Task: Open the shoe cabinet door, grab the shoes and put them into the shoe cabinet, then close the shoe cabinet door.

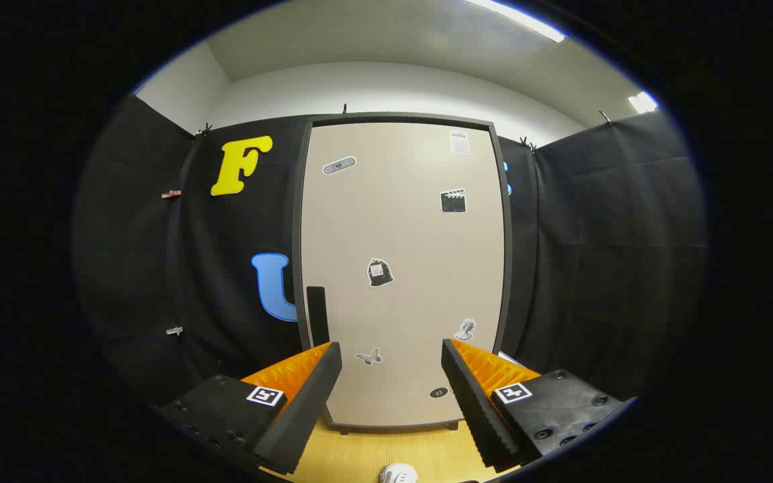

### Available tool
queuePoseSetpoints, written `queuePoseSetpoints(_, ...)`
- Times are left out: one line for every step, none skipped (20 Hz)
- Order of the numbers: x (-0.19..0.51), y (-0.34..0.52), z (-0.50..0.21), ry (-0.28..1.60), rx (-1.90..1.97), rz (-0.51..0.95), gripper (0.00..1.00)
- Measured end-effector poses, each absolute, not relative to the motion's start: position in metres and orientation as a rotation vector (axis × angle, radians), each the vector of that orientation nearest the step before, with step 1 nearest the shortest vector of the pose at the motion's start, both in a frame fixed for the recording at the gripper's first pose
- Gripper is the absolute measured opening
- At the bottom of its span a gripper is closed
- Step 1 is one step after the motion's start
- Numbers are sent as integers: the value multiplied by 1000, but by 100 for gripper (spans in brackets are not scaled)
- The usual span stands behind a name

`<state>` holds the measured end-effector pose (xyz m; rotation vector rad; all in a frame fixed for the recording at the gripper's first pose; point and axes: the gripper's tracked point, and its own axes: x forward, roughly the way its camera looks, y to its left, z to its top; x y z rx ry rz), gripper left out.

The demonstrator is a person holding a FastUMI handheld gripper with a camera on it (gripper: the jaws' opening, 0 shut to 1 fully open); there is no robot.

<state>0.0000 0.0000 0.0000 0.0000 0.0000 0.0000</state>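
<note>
Fingers of the gripper (392, 355) stand wide apart with nothing between them, the jaws released and aimed at the shoe cabinet (403, 268), which stands upright just beyond the fingertips. Its beige door (413, 235) is shut and faces the camera, framed by a dark edge all round. A black vertical handle (317, 314) sits low on the door's left side, just above the left fingertip; its lower end is hidden behind that finger. Several small stickers (380, 273) are scattered over the door, too small to make out in detail, and one of them near the door's lower right is partly covered by the right finger. The cabinet rests on a light wooden floor (359, 456), and short feet show under its lower edge. On the floor in front of the cabinet, between the two fingers and closer to the camera than the fingertips, lies a round white thing (398, 475); most of it is cut off, so I cannot tell whether it is a shoe. Black cloth (601, 255) hangs on both sides of the cabinet. Above the cabinet a pale wall (386, 87) and a ceiling light (521, 19) are seen.
</note>
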Motion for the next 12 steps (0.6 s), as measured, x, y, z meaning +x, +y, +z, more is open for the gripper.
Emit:
queuePoseSetpoints(0,0,0,-1,2,1,97)
queuePoseSetpoints(0,1,0,-1,6,2,97)
queuePoseSetpoints(0,2,1,-3,9,7,98)
queuePoseSetpoints(1,3,1,-4,10,7,97)
queuePoseSetpoints(1,3,1,-4,11,8,98)
queuePoseSetpoints(2,4,0,-4,13,9,97)
queuePoseSetpoints(3,5,0,-3,14,9,97)
queuePoseSetpoints(4,6,-2,1,16,11,97)
queuePoseSetpoints(6,7,-3,5,17,11,98)
queuePoseSetpoints(7,7,-4,10,17,8,97)
queuePoseSetpoints(9,8,-4,11,18,9,97)
queuePoseSetpoints(10,8,-4,10,20,8,98)
